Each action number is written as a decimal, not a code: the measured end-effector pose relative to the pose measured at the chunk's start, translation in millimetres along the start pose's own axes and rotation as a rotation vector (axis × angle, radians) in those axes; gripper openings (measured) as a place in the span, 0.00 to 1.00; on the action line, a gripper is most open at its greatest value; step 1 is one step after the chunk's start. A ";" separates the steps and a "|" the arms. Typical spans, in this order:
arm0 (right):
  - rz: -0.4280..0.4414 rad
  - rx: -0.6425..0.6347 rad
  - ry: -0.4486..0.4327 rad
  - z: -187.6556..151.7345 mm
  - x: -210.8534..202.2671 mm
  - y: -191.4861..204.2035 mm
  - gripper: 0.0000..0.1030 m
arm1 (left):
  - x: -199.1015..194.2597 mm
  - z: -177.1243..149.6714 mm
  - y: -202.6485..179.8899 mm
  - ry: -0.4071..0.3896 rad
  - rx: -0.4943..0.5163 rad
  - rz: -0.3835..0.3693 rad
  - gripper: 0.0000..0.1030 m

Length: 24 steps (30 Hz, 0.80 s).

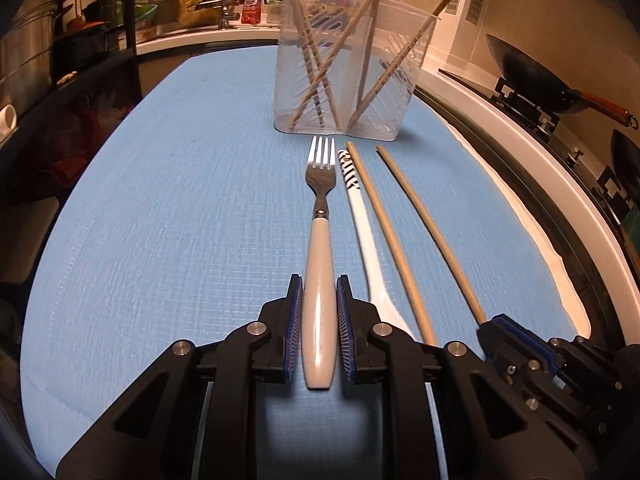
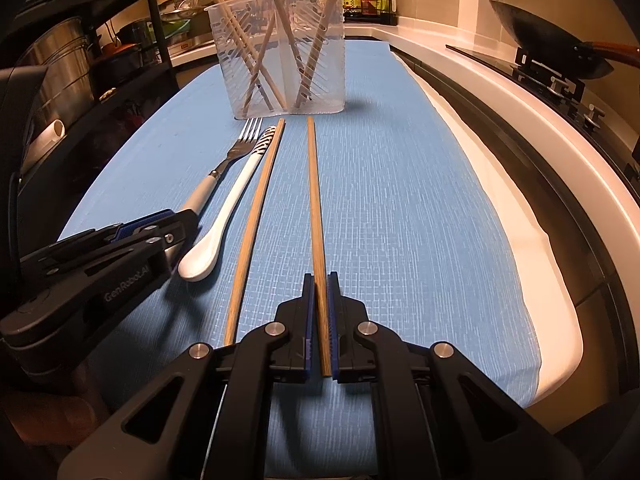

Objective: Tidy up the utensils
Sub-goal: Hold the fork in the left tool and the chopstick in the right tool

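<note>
From the left wrist we see our left gripper (image 1: pixel 319 312) closed on the pale handle of the fork (image 1: pixel 320 240), both blue pads pressed against its sides near the butt end, so the tines point straight ahead at the clear plastic holder (image 1: pixel 348 60) standing toward the far edge of the blue mat (image 1: pixel 160 220) — a grip that looks chosen to keep the fork lined up for dropping in. Just beside it lie the white spoon (image 1: pixel 366 236) and a loose chopstick (image 1: pixel 390 240), both parallel to it. From the right wrist, our right gripper (image 2: pixel 320 320) is pinched narrow on the other chopstick (image 2: pixel 316 220) near its close end, the stick running along the mat toward the holder, which already keeps several chopsticks leaning in its two compartments. We judge both pieces are gripped but not yet lifted — each seems to rest on the mat.
</note>
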State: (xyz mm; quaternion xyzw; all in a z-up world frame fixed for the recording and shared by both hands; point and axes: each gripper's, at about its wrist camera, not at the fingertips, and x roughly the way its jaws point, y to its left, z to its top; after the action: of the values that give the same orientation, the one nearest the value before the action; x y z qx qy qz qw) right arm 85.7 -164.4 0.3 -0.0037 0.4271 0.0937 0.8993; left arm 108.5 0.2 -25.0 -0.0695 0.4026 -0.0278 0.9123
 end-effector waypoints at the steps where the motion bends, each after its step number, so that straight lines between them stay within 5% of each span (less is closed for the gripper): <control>1: 0.000 0.002 -0.001 -0.1 0.0 -0.7 0.06 | -1.5 -0.7 3.9 -0.002 -0.003 0.005 0.17; 10: -0.010 0.021 -0.021 -2.6 -1.1 -2.3 0.07 | -26.6 -18.9 38.9 -0.026 -0.034 0.064 0.17; 24: -0.027 0.004 -0.046 -4.6 -1.0 2.2 0.07 | -31.4 -32.7 26.7 -0.109 -0.002 0.135 0.17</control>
State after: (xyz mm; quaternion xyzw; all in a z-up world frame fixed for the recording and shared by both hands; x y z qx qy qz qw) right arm 81.2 -162.8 -1.7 -0.0055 0.4066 0.0806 0.9100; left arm 63.1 26.5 -27.8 -0.0443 0.3559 0.0379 0.9327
